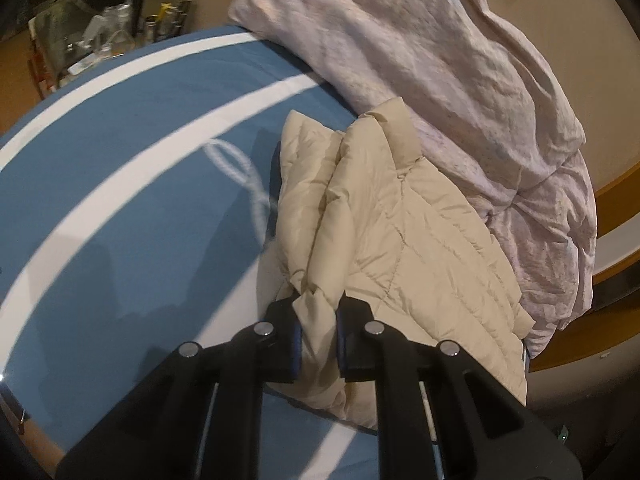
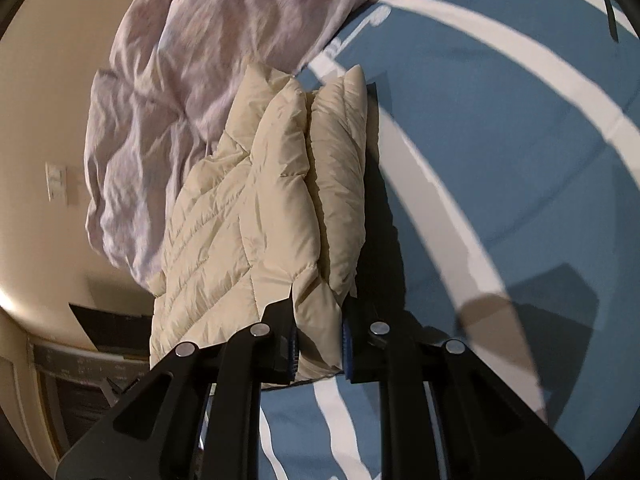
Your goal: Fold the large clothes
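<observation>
A cream quilted puffer jacket [image 1: 384,232] lies folded into a thick bundle on a blue bed cover with white stripes [image 1: 120,184]. My left gripper [image 1: 318,320] is shut on the near folded edge of the jacket, with padded fabric bunched between its fingers. In the right wrist view the same jacket [image 2: 248,216] lies on the bed cover [image 2: 500,152], and my right gripper [image 2: 318,320] is shut on another near edge of it. The jacket's collar [image 1: 400,132] points away from the left gripper.
A crumpled pale pink duvet [image 1: 440,80] is heaped beside the jacket along the bed's edge; it also shows in the right wrist view [image 2: 192,60]. A cluttered side table [image 1: 100,36] stands beyond the bed. A beige wall [image 2: 36,140] lies past the duvet.
</observation>
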`<state>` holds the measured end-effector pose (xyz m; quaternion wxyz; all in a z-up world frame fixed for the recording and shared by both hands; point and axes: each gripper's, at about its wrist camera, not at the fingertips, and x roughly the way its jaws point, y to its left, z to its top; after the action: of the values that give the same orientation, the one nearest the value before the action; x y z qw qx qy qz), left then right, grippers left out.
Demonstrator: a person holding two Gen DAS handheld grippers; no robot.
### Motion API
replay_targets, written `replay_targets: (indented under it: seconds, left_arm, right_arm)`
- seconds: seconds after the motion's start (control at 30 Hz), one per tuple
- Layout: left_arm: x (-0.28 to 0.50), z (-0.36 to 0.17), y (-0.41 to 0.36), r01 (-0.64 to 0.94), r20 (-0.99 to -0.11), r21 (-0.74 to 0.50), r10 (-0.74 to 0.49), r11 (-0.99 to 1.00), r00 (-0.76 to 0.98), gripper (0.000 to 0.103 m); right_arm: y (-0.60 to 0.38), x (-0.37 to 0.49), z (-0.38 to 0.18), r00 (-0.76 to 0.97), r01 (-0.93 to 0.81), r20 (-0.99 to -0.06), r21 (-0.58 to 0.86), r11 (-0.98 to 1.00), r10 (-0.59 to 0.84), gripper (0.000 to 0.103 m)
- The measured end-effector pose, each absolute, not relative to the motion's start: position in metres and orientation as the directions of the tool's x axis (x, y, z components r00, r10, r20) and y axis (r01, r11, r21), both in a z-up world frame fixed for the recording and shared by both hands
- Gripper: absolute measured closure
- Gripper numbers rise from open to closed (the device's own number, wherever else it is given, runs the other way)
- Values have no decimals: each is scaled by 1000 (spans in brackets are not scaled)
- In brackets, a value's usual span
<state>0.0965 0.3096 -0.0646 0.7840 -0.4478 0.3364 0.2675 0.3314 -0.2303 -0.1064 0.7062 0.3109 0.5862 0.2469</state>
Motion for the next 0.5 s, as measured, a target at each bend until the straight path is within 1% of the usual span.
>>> replay_targets:
  seconds: [0.27, 0.43, 0.5]
  left_arm:
    - [37, -67, 311, -744, -777, -512, 139, 430, 615, 90]
    - [25, -71, 313, -754, -793, -488, 138, 439, 593, 90]
    - [24, -75, 314, -759, -801, -482, 132, 438, 584, 88]
  right_arm:
    - [-224, 290, -105, 152, -25, -690, 713, 700, 708, 87]
    - [-222, 271, -107, 143, -50, -719, 681, 730, 680, 87]
    - [-219, 267, -101, 154, -86, -746, 643, 761, 648, 84]
